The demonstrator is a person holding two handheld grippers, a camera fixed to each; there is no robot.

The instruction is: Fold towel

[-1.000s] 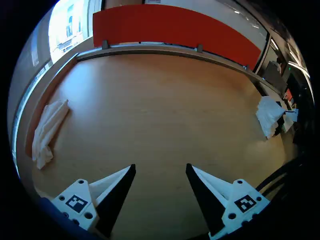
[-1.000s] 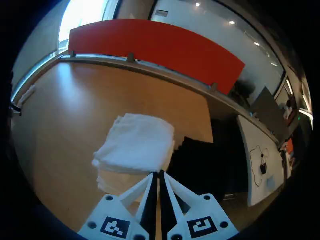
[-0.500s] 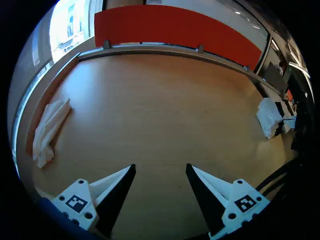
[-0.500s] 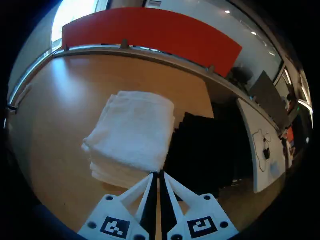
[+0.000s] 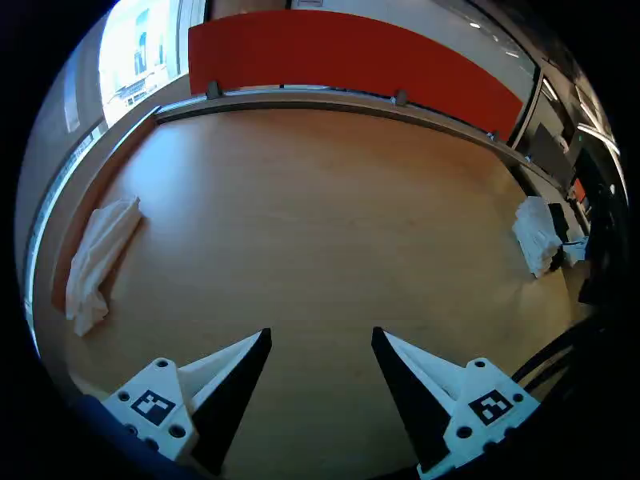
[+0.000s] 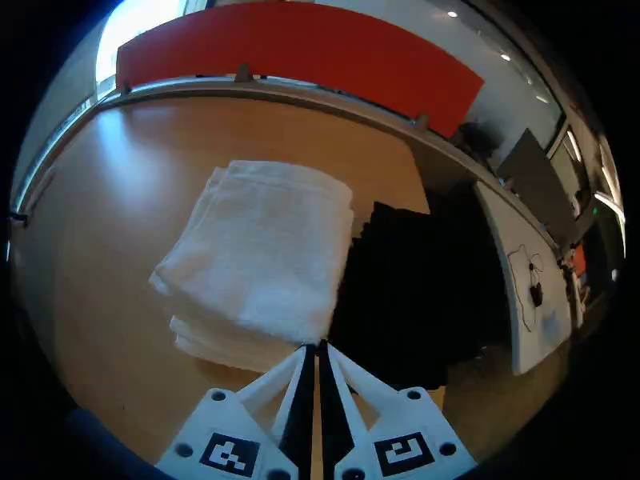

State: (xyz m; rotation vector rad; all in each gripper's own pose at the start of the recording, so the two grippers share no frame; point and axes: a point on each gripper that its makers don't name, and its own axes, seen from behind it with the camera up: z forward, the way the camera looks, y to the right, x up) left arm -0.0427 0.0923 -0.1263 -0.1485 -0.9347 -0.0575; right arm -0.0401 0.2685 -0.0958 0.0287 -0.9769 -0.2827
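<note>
Spreading widest, wooden table (image 5: pixel 320 200): pale wood, running from the near fingers right out to a metal rail at the back.
Red panel (image 5: pixel 344 48): long and bright, and it stands upright just behind the table's far edge, above the rail.
Black mass (image 6: pixel 416 296): dark and stepped, and it sits off the table's right edge in the right gripper view. I cannot tell what it is.
Folded towel stack (image 6: pixel 260 256): white and neatly squared, several layers high. It lies flat on the table at that same right edge, with one side hard up against the black mass. In the left gripper view it is a small white block far off at the table's right edge.
Loose towel (image 5: pixel 96 256): white, long and rumpled, not folded. It lies along the table's left edge in the left gripper view, well apart from the stack, with the whole width of the table between them.
Left gripper (image 5: pixel 320 330): the fingers are spread wide with bare wood showing between them, and they hold nothing. It hangs over the table's near middle, between the two towels and close to neither.
Right gripper (image 6: pixel 318 346): the fingers are pressed together with no gap. The tips are right at the near bottom edge of the stack, low by the table top. No cloth is seen between them, and whether the tips touch the stack I cannot tell.
</note>
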